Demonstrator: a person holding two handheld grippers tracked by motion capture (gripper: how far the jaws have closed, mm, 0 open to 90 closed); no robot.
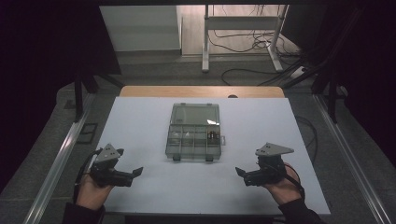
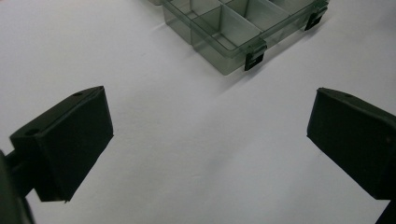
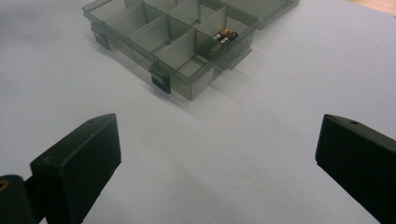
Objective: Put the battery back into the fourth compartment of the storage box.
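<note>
Organizer box sat open near the middle of the white worktop, lid folded flat back on the far side, smoky clear plastic, divided into small compartments. Two dark latches hung off its near edge; in the left tool view one latch showed at the near corner. Batteries, two by the look of them though small in the frame, lay side by side in a compartment at the box's right end, also visible from above. Some pale bits sat in the middle compartments in the high view, too small to identify.

Left tool was held in the left hand at the near left of the worktop, jaws spread wide with nothing between them, pointing inward toward the centre. In its own view the left tool had bare white surface between the jaws, box ahead and to the right.

Right tool was held in the right hand at the near right, jaws also spread wide with nothing between them, pointing inward. In its own view the right tool faced the box, which lay ahead and slightly left, well apart from the jaws.

Both tools were well apart from the box and from each other.
</note>
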